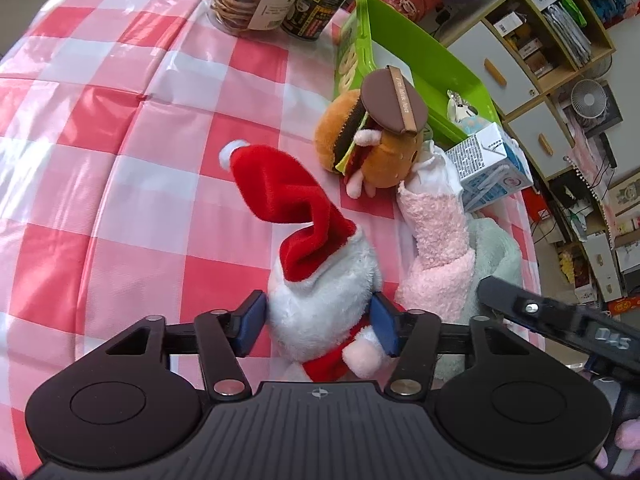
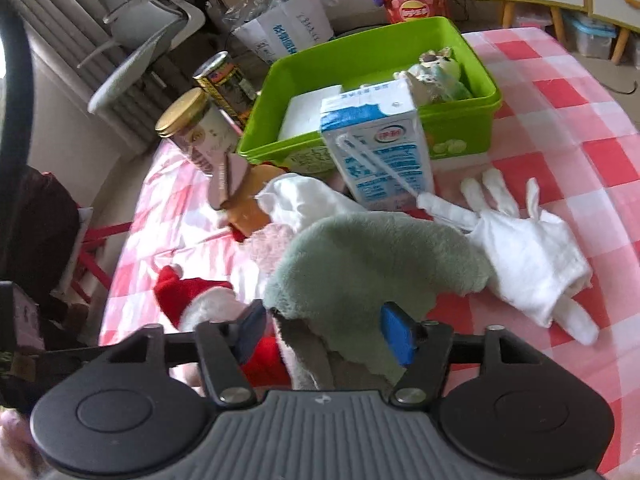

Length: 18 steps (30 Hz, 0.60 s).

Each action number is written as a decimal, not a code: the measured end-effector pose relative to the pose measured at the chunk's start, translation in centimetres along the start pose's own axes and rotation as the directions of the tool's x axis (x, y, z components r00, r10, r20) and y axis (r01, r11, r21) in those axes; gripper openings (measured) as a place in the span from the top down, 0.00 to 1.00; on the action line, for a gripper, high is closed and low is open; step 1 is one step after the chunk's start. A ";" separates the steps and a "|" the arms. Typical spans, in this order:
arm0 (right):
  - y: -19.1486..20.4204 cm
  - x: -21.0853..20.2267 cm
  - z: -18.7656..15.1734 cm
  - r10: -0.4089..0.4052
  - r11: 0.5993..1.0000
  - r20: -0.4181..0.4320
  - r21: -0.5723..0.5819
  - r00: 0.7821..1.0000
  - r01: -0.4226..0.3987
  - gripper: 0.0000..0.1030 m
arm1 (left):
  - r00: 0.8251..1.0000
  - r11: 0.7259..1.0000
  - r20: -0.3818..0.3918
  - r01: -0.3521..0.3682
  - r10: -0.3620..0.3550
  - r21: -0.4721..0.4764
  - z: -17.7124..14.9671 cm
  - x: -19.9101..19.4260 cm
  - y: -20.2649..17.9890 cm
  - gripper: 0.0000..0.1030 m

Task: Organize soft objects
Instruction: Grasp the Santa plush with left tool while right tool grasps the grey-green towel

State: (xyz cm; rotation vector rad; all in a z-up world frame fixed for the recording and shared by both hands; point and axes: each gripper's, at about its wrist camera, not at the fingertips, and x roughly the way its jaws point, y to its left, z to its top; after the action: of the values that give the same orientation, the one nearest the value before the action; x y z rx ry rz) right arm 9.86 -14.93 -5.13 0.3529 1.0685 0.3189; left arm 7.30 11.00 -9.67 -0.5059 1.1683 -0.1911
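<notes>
The left tool [image 1: 318,326] straddles the Santa plush [image 1: 320,280], its blue pads touching the white fur on either side, about half open; whether it truly grips or merely brackets the toy I cannot tell for sure, though the pads look pressed in. The right tool [image 2: 324,332] sits part open around the green fleece cloth [image 2: 360,264], the pads apart from it, so I judge that cloth let go.

The step in hand looks like gathering the soft things for the green bin [image 2: 460,64] at the far side, where one small plush [image 2: 436,72] already lies. Next, I reckon, the Santa plush wants lifting clear of the pink fuzzy sock [image 1: 436,236] just beside it and carrying past the milk carton [image 2: 376,148], which stands right in front of the bin.

A hamburger plush [image 1: 360,140] and a white glove [image 2: 528,256] wait near the carton. The worktop [image 1: 120,160] wears a glossy red-and-white check cloth; jars stand at its far edge. Beyond are white cupboards, crowded shelves and a small fan.
</notes>
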 end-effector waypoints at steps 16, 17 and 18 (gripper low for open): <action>-3.5 -3.7 1.2 0.051 0.992 0.078 0.108 0.996 -0.060 1.00 | 0.992 0.994 0.107 -0.077 0.069 0.076 0.7 -2.7 -0.8 0.62; -3.7 -4.1 1.4 0.057 0.991 0.090 0.117 0.994 -0.067 1.00 | 0.992 0.994 0.112 -0.075 0.066 0.079 0.8 -2.9 -0.9 0.62; -3.9 -4.5 1.6 0.064 0.989 0.101 0.127 0.993 -0.076 1.00 | 0.991 0.994 0.116 -0.074 0.064 0.083 0.9 -3.0 -1.1 0.62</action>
State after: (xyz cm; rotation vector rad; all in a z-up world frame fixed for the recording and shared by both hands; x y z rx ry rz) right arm 9.58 -20.52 -2.61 0.5191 0.9855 0.2921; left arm 7.05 11.45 -6.41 -0.3934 1.0602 -0.1510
